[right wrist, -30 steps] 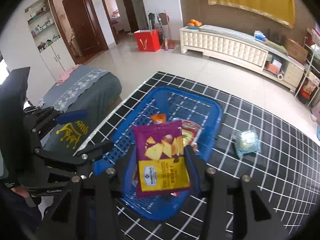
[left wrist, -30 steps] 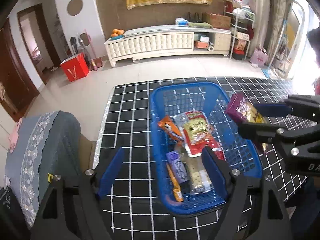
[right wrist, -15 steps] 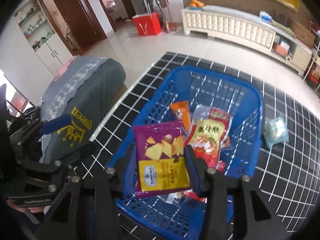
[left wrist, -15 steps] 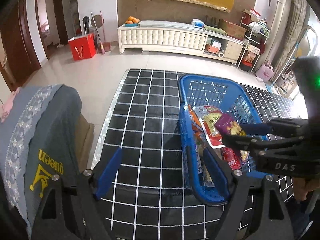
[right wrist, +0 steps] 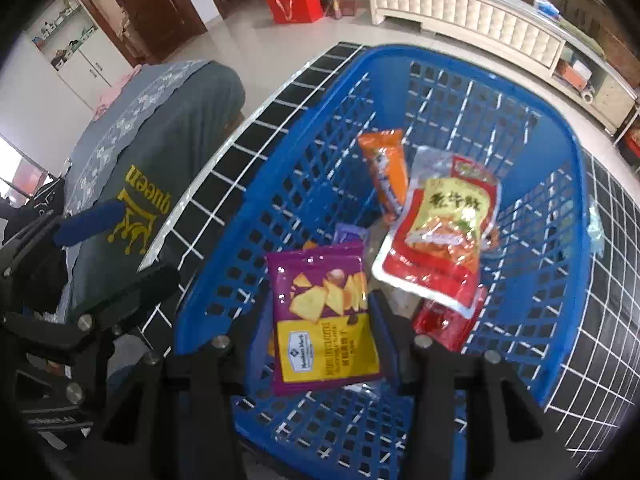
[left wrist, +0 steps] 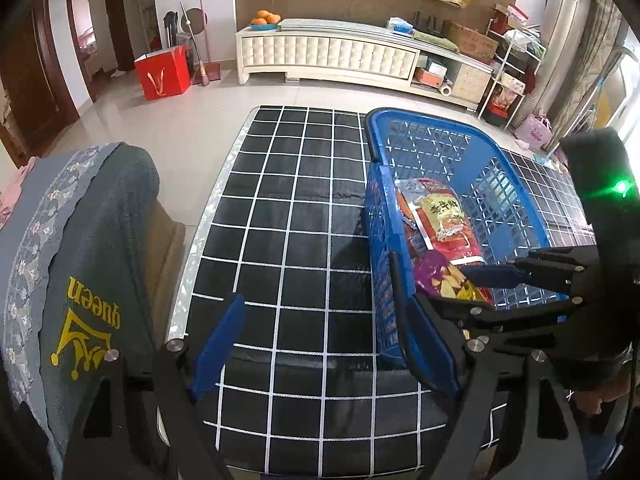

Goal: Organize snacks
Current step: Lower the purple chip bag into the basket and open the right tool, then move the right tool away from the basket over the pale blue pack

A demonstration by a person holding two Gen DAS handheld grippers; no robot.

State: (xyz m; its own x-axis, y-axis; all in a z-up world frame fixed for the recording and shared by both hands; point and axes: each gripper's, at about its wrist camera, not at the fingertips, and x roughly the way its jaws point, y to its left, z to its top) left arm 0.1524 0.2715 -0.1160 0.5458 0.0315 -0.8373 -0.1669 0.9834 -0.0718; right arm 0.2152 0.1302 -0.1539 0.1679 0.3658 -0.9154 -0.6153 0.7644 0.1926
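A blue plastic basket point(right wrist: 576, 216) point(left wrist: 516, 184) stands on the black grid-patterned table point(left wrist: 296, 216). In it lie a red and yellow snack pack point(right wrist: 448, 240) point(left wrist: 440, 216), an orange packet point(right wrist: 386, 168) and other snacks. My right gripper point(right wrist: 320, 336) point(left wrist: 472, 284) is shut on a purple and yellow chip bag point(right wrist: 324, 320) point(left wrist: 440, 280) and holds it low inside the basket's near end. My left gripper point(left wrist: 324, 344) is open and empty over the table, left of the basket.
A grey cloth-covered chair point(left wrist: 68, 240) stands at the table's left edge. A pale green snack point(right wrist: 594, 224) lies on the table to the right of the basket. A white cabinet point(left wrist: 332, 56) and a red bag point(left wrist: 162, 72) stand far across the floor.
My right gripper has carried the chip bag from above the basket's rim down into the basket. My left gripper has swung left, away from the basket.
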